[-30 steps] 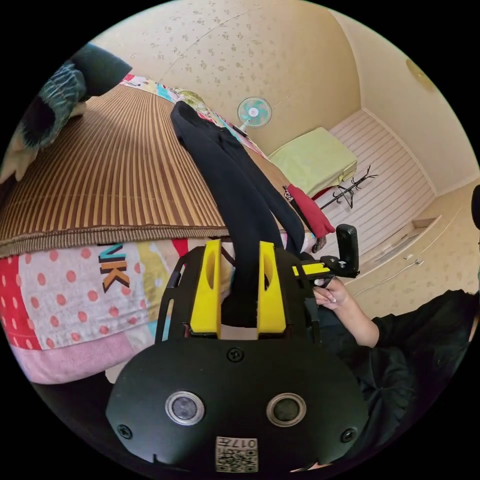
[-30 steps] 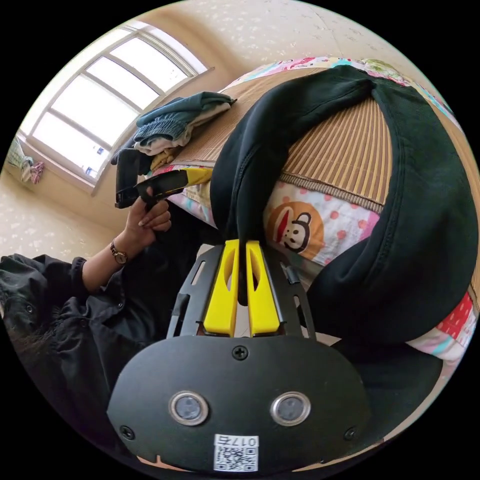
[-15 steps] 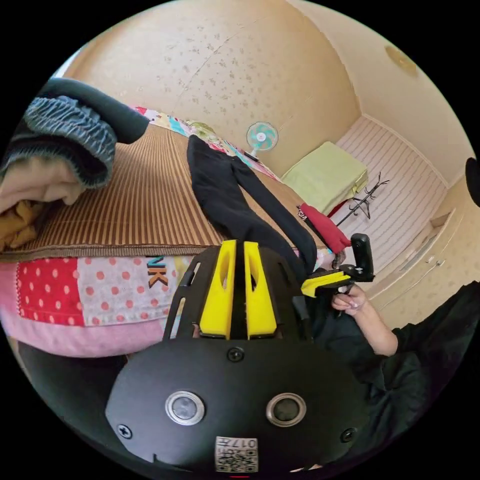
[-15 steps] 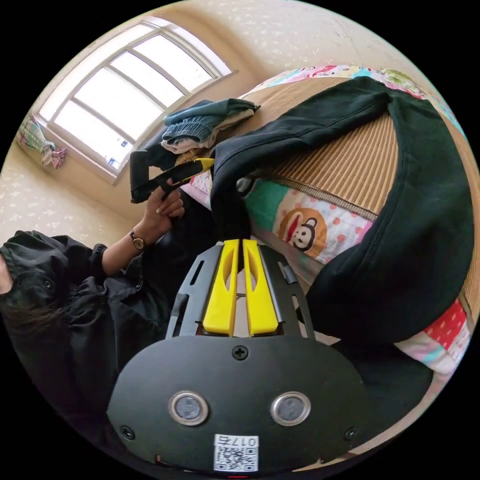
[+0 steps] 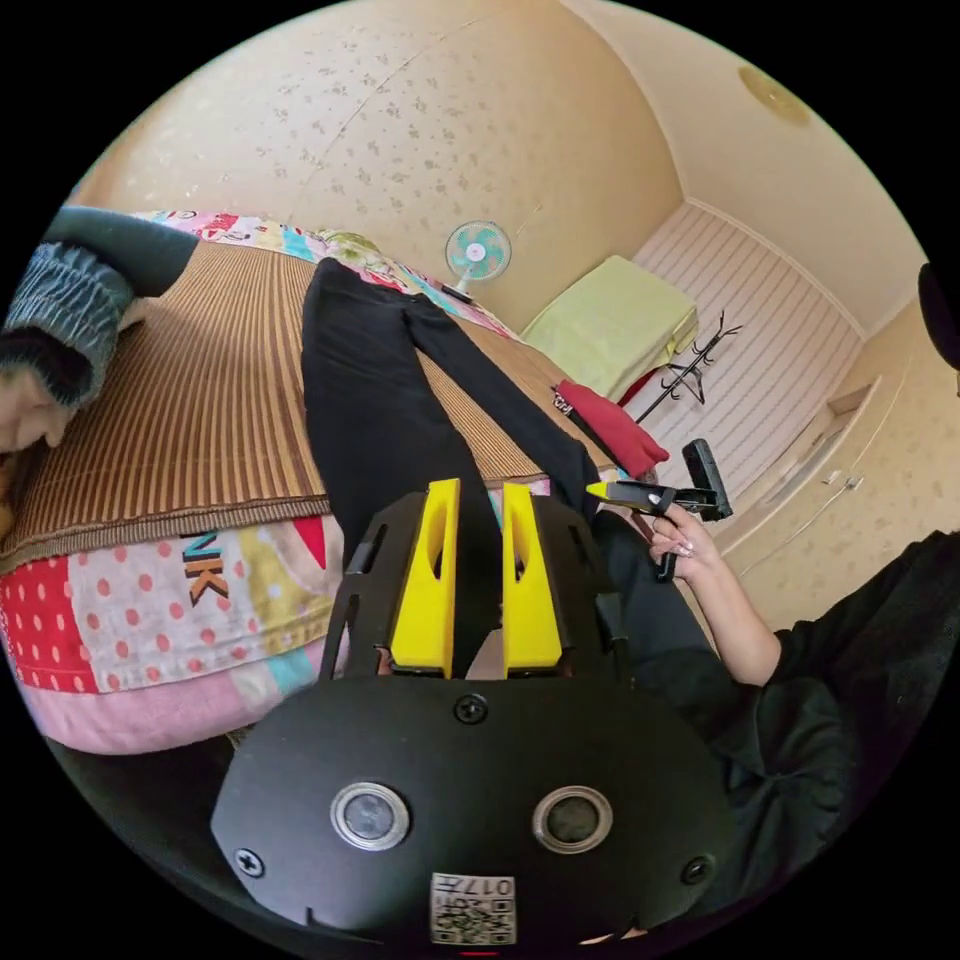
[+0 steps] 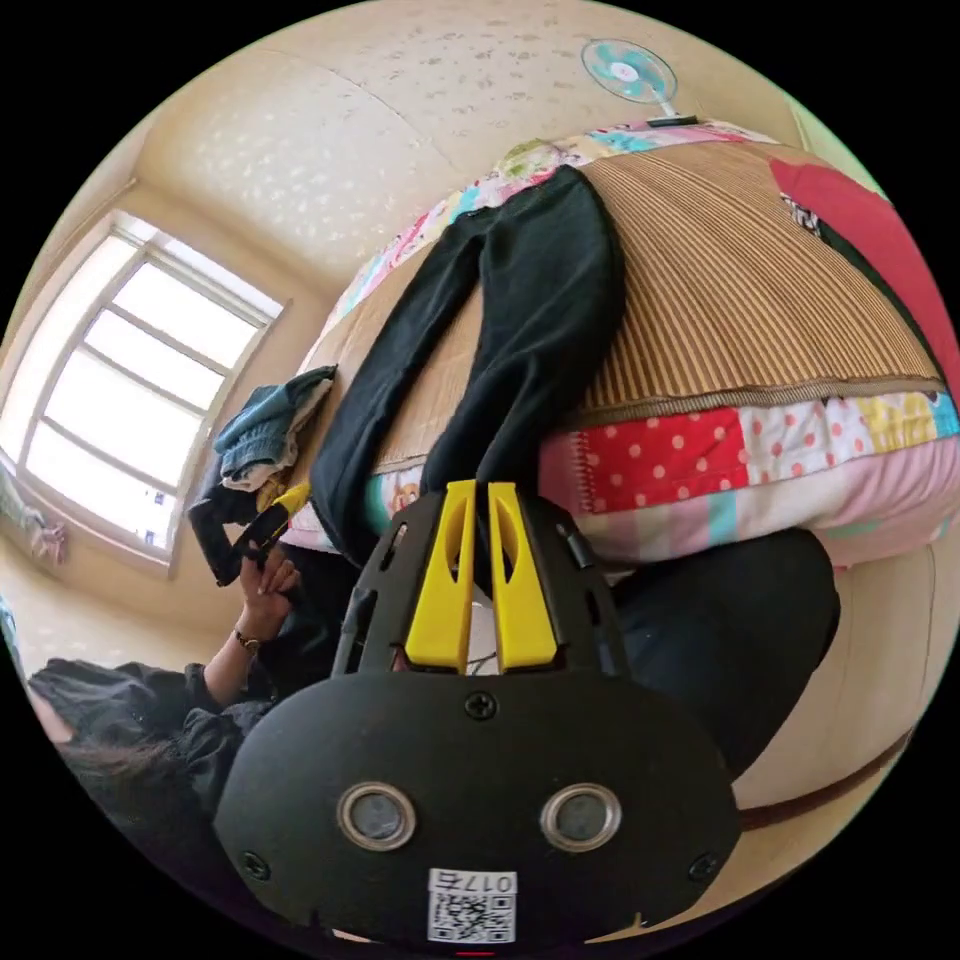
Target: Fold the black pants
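The black pants (image 5: pixel 370 400) lie stretched along a brown striped mat (image 5: pixel 190 390) on a bed, their two legs spread in a narrow V. One leg end hangs over the bed's near edge between the yellow jaws of my left gripper (image 5: pixel 475 495), which is shut on it. In the right gripper view the pants (image 6: pixel 545 290) run away across the mat, and my right gripper (image 6: pixel 472 495) is shut on the other leg end. A hand holds each gripper: the right gripper (image 5: pixel 650 492) and the left gripper (image 6: pixel 250 530) also appear in each other's view.
A patchwork quilt (image 5: pixel 150 600) covers the bed under the mat. A pile of folded clothes (image 6: pixel 265 430) sits at one corner of the mat and a red garment (image 5: pixel 612 425) at the other. A fan (image 5: pixel 477 250), a window (image 6: pixel 130 400) and the person's dark sleeve (image 5: pixel 800 700) are nearby.
The bunched, arched legs have been drawn flat and straight along the mat. Both grippers kept their hold on the leg ends, and both views swung round.
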Demonstrator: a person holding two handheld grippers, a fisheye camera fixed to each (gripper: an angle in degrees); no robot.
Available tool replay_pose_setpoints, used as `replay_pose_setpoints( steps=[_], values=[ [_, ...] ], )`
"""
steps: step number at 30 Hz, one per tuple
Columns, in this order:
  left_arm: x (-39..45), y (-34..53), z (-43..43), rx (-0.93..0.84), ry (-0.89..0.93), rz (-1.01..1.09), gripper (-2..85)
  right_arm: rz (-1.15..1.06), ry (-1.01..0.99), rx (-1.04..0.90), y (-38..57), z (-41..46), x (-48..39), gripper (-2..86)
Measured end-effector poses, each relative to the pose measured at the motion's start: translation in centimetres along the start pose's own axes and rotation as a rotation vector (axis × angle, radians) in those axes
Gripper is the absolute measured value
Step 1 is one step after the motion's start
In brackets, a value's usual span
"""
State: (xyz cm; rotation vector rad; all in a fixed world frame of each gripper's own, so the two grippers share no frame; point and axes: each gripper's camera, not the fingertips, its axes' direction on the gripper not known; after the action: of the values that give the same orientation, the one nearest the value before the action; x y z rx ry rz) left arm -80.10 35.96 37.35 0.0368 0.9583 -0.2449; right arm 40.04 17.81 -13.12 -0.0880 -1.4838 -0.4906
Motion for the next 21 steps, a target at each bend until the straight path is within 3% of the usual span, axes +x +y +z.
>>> replay_pose_setpoints(
  steps=[3, 6, 9, 14, 16, 18, 19, 21],
  values=[
    [-0.4, -0.1, 2.4, -0.091, 0.163, 0.004, 8.1, -0.008, -0.109, -0.024, -2.0, -0.8, -1.1, 3.0],
    [-0.7, -0.2, 4.7, -0.132, 0.211, -0.068, 10.8, 0.058, 0.014, -0.164, -2.0, 2.0, -0.2, 2.8],
    [0.4, -1.2, 7.9, -0.205, 0.260, -0.095, 11.8, 0.086, 0.016, -0.138, -0.9, 2.2, -0.3, 2.8],
    [4.0, -2.9, 13.7, -0.361, 0.120, -0.050, 13.1, 0.120, -0.097, -0.101, -1.4, -0.1, 0.0, 2.8],
    [5.3, -3.4, 15.6, -0.391, 0.047, -0.051, 10.8, 0.112, -0.122, -0.086, -1.5, -1.1, -0.1, 2.8],
    [5.7, -3.6, 17.6, -0.428, 0.006, -0.061, 3.0, 0.082, -0.172, -0.065, -1.7, -3.1, -0.3, 2.9],
    [5.5, -3.7, 17.7, -0.427, 0.050, -0.071, 2.8, 0.080, -0.192, -0.050, -1.8, -3.9, -0.3, 2.9],
    [4.0, -3.8, 15.9, -0.328, 0.476, -0.144, 2.3, 0.068, -0.323, 0.106, -1.7, -8.5, 0.0, 2.8]
  ],
)
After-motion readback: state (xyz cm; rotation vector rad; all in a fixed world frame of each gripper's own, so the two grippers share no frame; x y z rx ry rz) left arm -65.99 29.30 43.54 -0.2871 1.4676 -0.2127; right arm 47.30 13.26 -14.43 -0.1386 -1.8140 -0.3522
